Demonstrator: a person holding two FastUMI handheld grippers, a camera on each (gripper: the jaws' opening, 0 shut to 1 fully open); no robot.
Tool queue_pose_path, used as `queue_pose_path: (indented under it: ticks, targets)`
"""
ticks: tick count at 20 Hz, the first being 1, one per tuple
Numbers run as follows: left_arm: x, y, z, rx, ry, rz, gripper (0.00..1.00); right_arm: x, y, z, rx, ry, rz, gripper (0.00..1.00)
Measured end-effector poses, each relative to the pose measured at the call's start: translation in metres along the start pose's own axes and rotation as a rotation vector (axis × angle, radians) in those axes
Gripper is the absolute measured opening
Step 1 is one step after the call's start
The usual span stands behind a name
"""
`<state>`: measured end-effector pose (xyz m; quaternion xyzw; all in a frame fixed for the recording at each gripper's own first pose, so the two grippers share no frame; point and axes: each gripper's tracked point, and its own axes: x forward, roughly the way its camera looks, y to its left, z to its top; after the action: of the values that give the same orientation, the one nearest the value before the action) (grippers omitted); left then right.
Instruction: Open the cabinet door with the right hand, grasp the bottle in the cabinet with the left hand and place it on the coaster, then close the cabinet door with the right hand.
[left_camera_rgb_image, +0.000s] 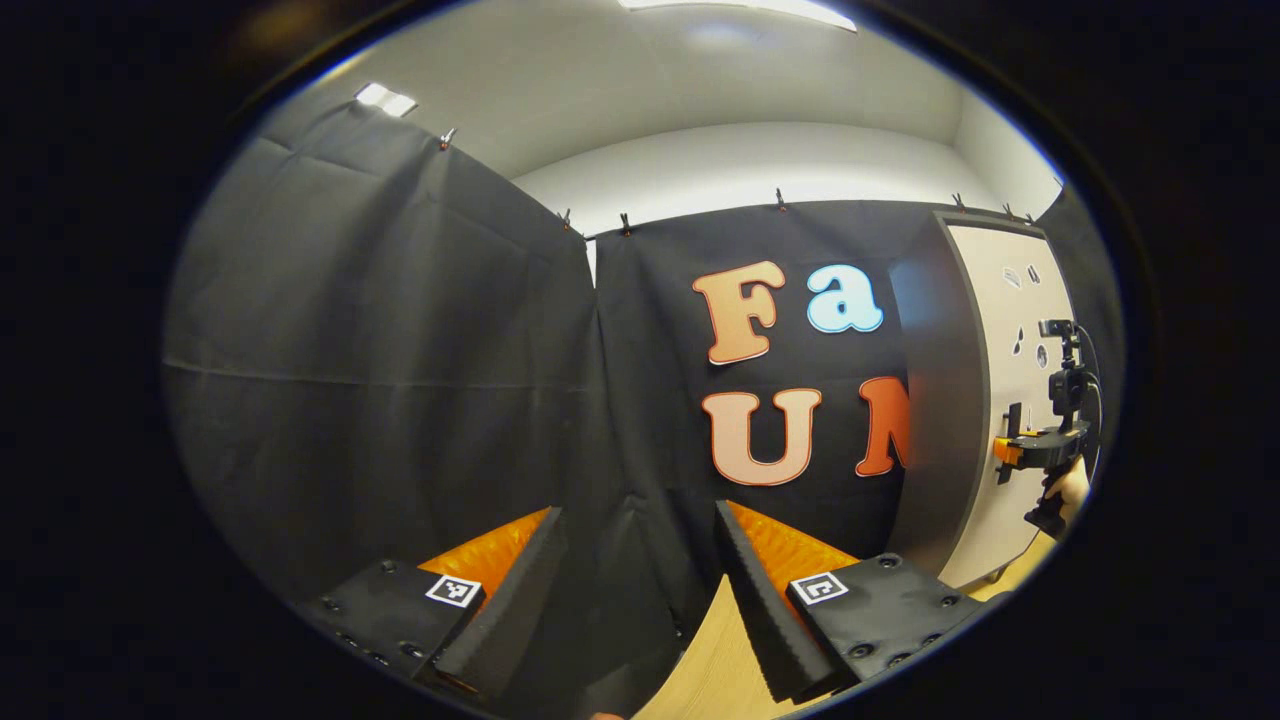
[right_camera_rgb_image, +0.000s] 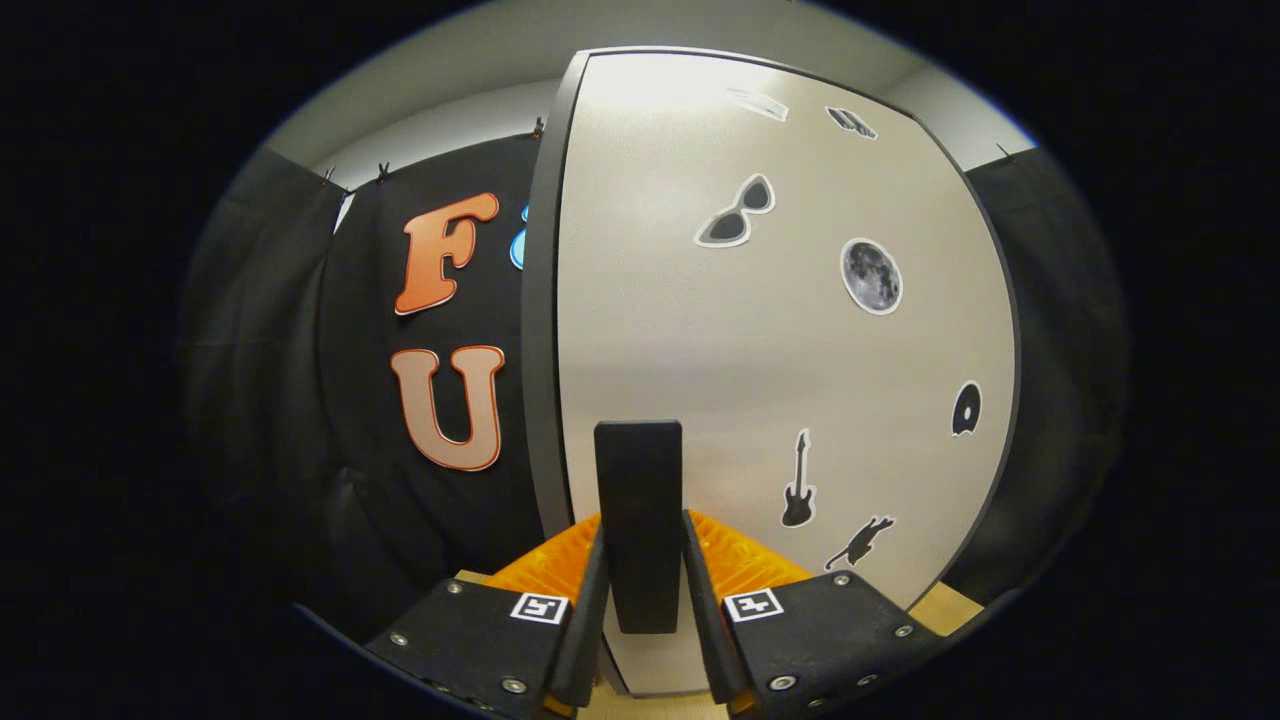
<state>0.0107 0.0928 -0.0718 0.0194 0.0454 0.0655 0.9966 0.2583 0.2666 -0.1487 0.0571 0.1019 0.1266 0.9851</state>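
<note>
A tall cabinet stands on the table, and its pale door (right_camera_rgb_image: 800, 350) carries small dark stickers and looks closed. A dark upright handle (right_camera_rgb_image: 638, 470) sits near the door's left edge. My right gripper (right_camera_rgb_image: 640, 545) is shut on that handle, one finger on each side. In the left gripper view the same cabinet (left_camera_rgb_image: 1000, 400) stands at the far right, with the right gripper (left_camera_rgb_image: 1012, 450) at its front and a hand (left_camera_rgb_image: 1070, 485) holding it. My left gripper (left_camera_rgb_image: 638, 515) is open with nothing between its fingers, facing the black cloth wall.
The light wooden tabletop (left_camera_rgb_image: 720, 650) lies below the left gripper. Black cloth walls close in the left and back. The cabinet's grey side panel (left_camera_rgb_image: 940, 400) faces the left gripper.
</note>
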Motion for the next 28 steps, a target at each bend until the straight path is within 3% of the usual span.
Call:
queue_pose_path:
  ticks: [6, 9, 10, 16, 22, 24, 25, 26, 28]
  targets:
    - [-0.001, 0.001, -0.004, -0.010, 0.006, 0.000, 0.96, -0.020, 0.000, -0.003, -0.007, 0.022, 0.022, 0.28]
    - [-0.007, 0.000, -0.004, -0.017, 0.007, -0.009, 0.94, -0.045, -0.004, -0.002, -0.011, 0.024, 0.048, 0.27]
    - [-0.007, -0.001, -0.004, -0.018, 0.008, -0.012, 0.99, -0.056, -0.008, -0.003, -0.012, 0.024, 0.055, 0.27]
    - [-0.007, -0.005, -0.003, -0.023, 0.006, -0.034, 0.97, -0.085, -0.013, -0.002, -0.016, 0.033, 0.084, 0.27]
    - [0.006, -0.024, -0.006, -0.033, 0.010, -0.068, 0.94, -0.149, -0.049, -0.007, -0.007, 0.041, 0.098, 0.27]
    - [0.008, -0.031, -0.007, -0.038, 0.011, -0.079, 0.94, -0.147, -0.048, -0.005, 0.000, 0.042, 0.099, 0.27]
    - [0.009, -0.033, -0.007, -0.041, 0.008, -0.084, 0.94, -0.150, -0.051, -0.005, 0.003, 0.043, 0.099, 0.22]
    - [0.011, -0.035, -0.007, -0.043, 0.006, -0.089, 0.96, -0.152, -0.053, -0.005, 0.004, 0.043, 0.099, 0.27]
    - [0.012, -0.039, -0.007, -0.045, 0.002, -0.096, 0.96, -0.157, -0.059, -0.006, 0.017, 0.041, 0.109, 0.27]
